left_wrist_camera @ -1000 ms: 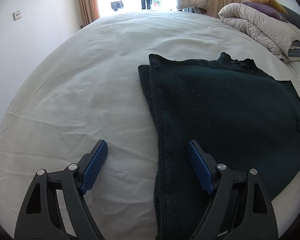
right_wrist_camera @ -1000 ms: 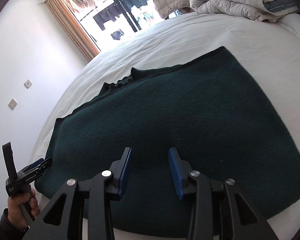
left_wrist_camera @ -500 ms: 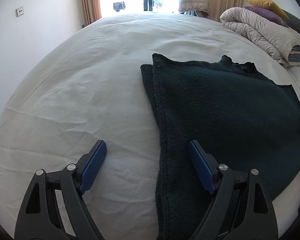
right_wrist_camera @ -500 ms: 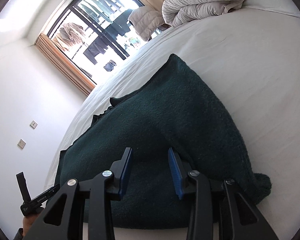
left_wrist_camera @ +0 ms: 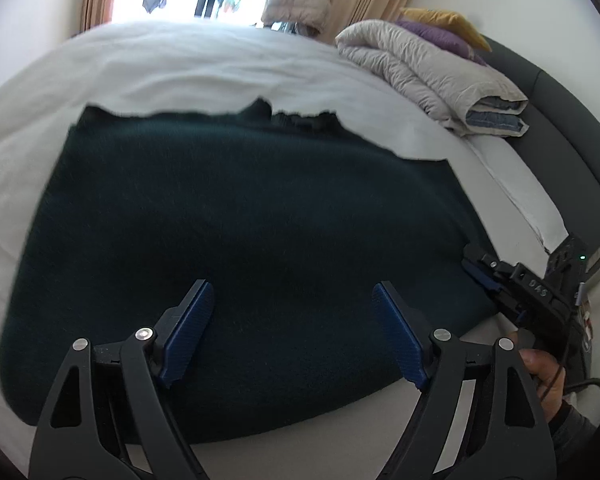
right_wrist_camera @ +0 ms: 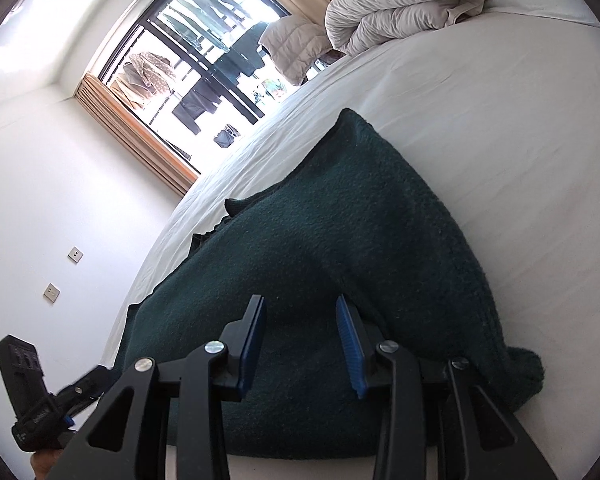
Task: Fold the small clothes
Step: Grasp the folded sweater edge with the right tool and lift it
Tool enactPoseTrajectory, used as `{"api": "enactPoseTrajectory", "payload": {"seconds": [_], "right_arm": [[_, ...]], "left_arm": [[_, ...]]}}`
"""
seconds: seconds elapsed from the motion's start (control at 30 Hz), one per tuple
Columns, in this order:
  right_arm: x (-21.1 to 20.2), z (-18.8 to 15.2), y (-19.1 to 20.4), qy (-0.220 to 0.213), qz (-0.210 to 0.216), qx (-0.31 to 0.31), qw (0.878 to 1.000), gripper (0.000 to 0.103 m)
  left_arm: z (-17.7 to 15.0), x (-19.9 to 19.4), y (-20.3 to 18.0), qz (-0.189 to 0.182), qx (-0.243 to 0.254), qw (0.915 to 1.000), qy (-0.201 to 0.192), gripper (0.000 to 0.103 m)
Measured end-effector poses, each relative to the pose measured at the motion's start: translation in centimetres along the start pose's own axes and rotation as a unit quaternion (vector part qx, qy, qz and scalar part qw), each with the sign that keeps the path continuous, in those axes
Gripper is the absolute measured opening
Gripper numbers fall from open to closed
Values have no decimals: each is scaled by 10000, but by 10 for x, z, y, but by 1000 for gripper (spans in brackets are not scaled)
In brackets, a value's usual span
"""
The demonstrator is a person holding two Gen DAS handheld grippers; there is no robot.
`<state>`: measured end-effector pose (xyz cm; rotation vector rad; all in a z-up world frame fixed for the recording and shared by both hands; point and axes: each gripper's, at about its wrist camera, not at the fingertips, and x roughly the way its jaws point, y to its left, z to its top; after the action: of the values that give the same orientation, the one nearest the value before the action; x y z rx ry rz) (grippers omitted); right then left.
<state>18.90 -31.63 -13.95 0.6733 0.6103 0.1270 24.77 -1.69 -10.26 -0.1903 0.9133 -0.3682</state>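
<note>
Left wrist view: left tongs (left_wrist_camera: 288, 330) wide, just closing slightly, nothing gripped, over dark green garment (left_wrist_camera: 240, 240) on bed (left_wrist_camera: 220, 68); right tongs (right_wrist_camera: 300, 340) half-open, empty, above garment's near edge.

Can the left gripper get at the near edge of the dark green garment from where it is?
Probably yes. The left gripper hangs open just above the dark green garment, with nothing between its fingers and the near hem. The right gripper sits off at the garment's right edge, clear of that path.
</note>
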Motion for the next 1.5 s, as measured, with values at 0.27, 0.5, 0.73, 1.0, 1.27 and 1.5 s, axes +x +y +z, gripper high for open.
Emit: {"api": "enactPoseTrajectory", "payload": {"seconds": [0.27,0.5,0.73,1.0,1.27,1.5], "right_arm": [[-1,1,0,46,16,38,10000,39],[-14,-17,84,644,280,-369,9968,45],[40,-83,135,1739,523,-699,9809,45],[-6,-36,31,1234,-92,173,9922,0],[-65,9,-54,337,-556,928,9936,0],[-110,12,-32,-480,-768,838,9924,55]], "left_arm": [[-18,-23,49,78,-186,9998,-10,33],[-39,-44,68,306,-231,9991,-180,33],[-44,-51,71,414,-116,9990,-115,33],[-47,-51,74,330,-175,9992,-173,33],[-48,-52,72,357,-156,9991,-194,33],[-52,-74,77,204,-644,9970,-387,35]]}}
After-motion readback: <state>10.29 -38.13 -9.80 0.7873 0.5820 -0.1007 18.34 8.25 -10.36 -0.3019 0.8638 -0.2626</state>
